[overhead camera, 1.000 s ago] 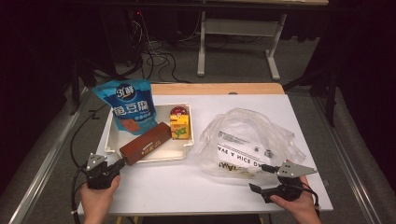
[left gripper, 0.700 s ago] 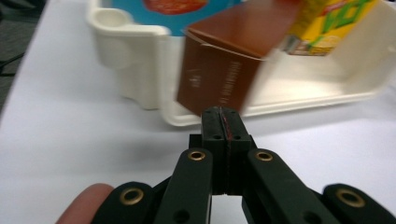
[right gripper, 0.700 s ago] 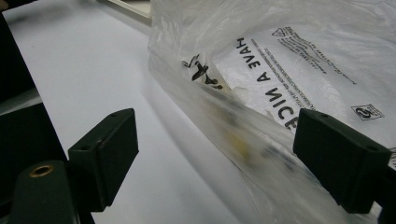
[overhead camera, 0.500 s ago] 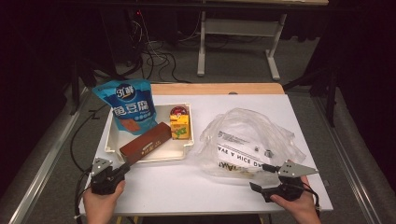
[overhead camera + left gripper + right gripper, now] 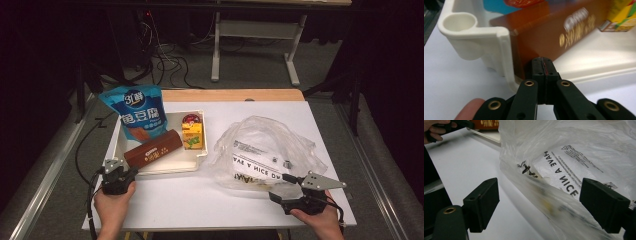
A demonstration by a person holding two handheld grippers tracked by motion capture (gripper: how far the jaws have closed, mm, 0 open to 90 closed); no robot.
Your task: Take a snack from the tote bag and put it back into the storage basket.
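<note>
Left gripper (image 5: pixel 131 172) held low in left hand (image 5: pixel 114 205), jaws pressed fully together, tips aimed forward and slightly rightward. Fingertip (image 5: pixel 470 110) visible beside the jaw base. Right gripper (image 5: pixel 286 186) held in right hand (image 5: pixel 320 220), jaws spread wide, pointing left and forward. Both forearms entering from the near edge.

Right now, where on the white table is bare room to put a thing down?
Bare table runs along the near edge, between the left tongs and the right tongs. A second free strip lies at the far edge, behind the plastic bag. The cream tray is crowded: blue pouch, brown box, yellow carton.
</note>
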